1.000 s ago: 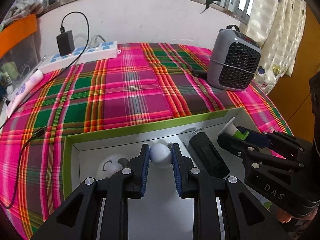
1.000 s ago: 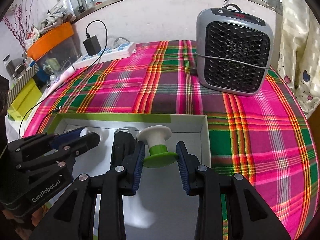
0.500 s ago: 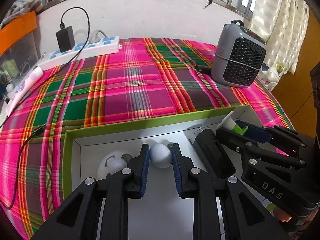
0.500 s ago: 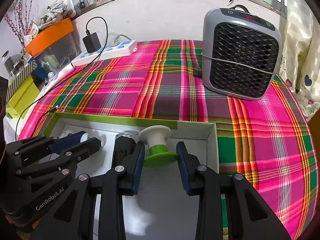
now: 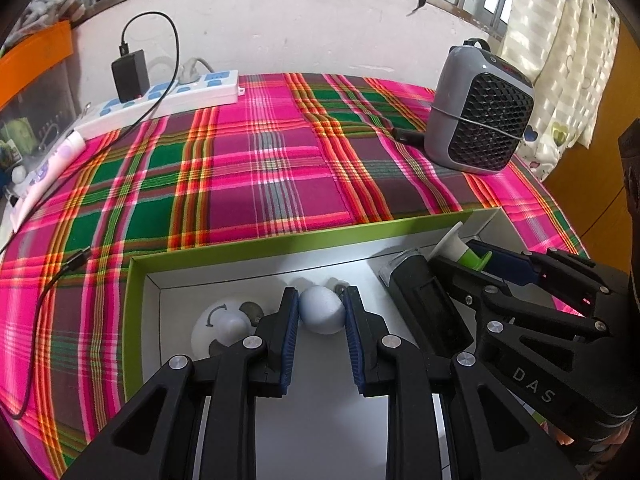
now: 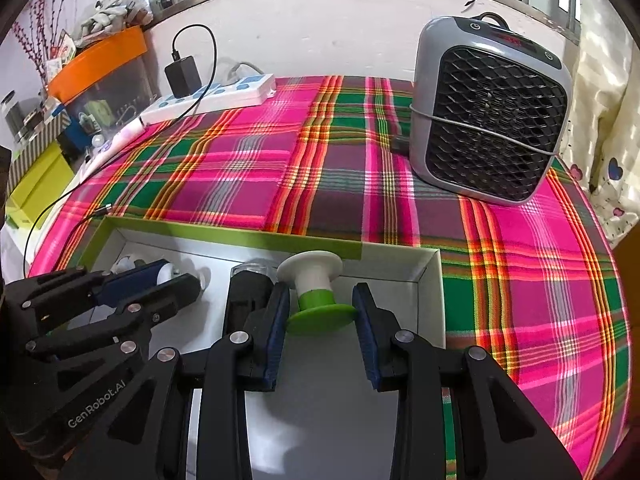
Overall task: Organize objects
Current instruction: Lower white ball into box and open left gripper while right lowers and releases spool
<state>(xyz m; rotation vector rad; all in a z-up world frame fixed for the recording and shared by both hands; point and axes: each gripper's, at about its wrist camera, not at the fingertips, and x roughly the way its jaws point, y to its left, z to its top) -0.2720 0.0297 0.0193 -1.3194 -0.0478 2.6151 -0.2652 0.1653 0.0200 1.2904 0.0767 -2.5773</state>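
While our left gripper (image 5: pixel 322 310) clamps the pale blue egg-shaped ball (image 5: pixel 322 309) and our right gripper (image 6: pixel 322 312) pinches the green-and-white spool (image 6: pixel 316 292) over the green-rimmed white box (image 6: pixel 224 236), next we likely set both down.

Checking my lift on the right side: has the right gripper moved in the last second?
Yes. The right gripper, shut on the spool, has pulled back from the heater, which now sits farther away.

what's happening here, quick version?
A person is sorting small items over a green-edged box on the plaid tablecloth. The left hand-held gripper clamps a pale egg-shaped ball; the right hand-held gripper holds a white-and-green spool. A black device lies inside the box.
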